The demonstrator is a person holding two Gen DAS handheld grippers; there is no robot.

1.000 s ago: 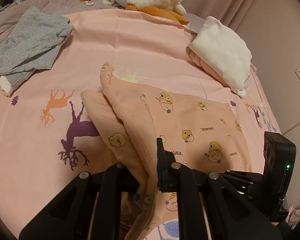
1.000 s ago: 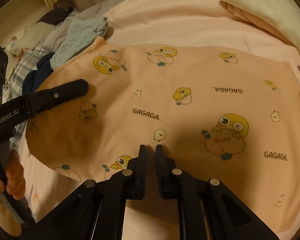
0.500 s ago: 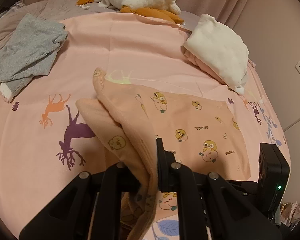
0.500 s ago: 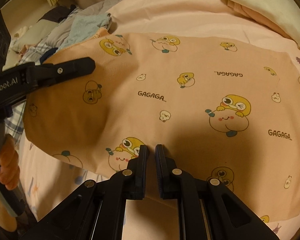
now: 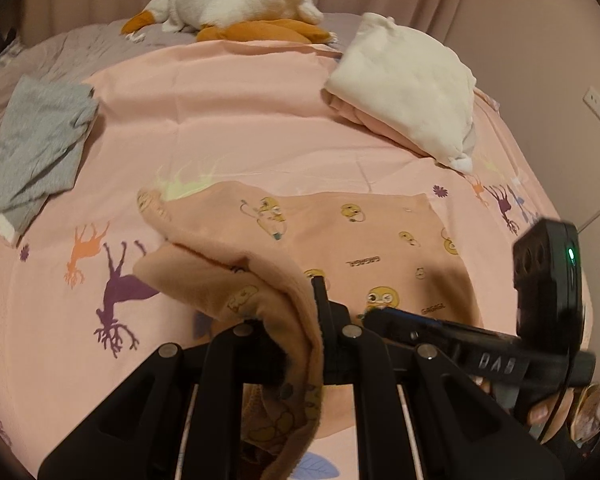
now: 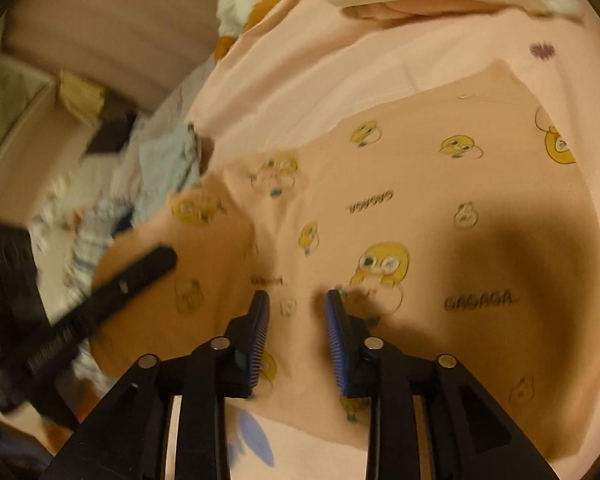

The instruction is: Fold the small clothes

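Two grippers work over the peach fleece cloth with yellow cartoon prints (image 5: 360, 240), which lies spread on the pink bed sheet with deer silhouettes (image 5: 228, 112). The left gripper (image 5: 300, 320) is clamped on a lifted, bunched edge of that cloth. The right gripper (image 6: 298, 312) has just been opening; its blue-padded jaws stand apart with nothing between them, hovering above the flat part, and whether they touch it is unclear.
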